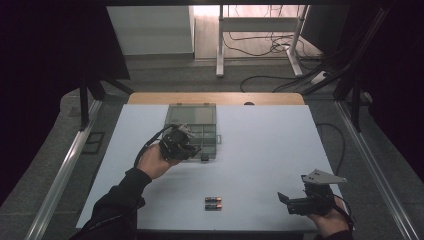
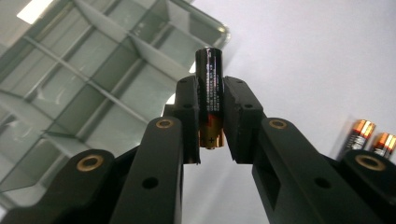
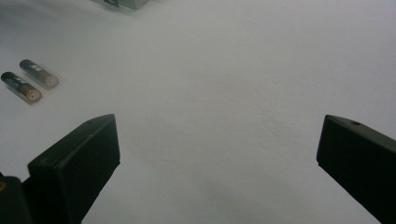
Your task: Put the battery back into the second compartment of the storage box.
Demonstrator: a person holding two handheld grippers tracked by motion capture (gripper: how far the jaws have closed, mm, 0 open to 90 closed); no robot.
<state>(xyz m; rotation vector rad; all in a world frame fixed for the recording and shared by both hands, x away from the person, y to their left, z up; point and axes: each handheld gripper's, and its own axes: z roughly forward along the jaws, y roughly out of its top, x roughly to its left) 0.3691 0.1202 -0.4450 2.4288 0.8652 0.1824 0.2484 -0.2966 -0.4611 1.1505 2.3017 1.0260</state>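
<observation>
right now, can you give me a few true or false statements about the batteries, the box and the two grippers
1. The left gripper is shut on a black and copper cylindrical battery. True.
2. The right gripper holds a battery. False: its jaws stand wide open over the bare white table.
3. Two loose black and copper batteries lie side by side on the table. True.
4. The clear plastic compartment box is full of batteries. False: the compartments in the left gripper view look empty.
</observation>
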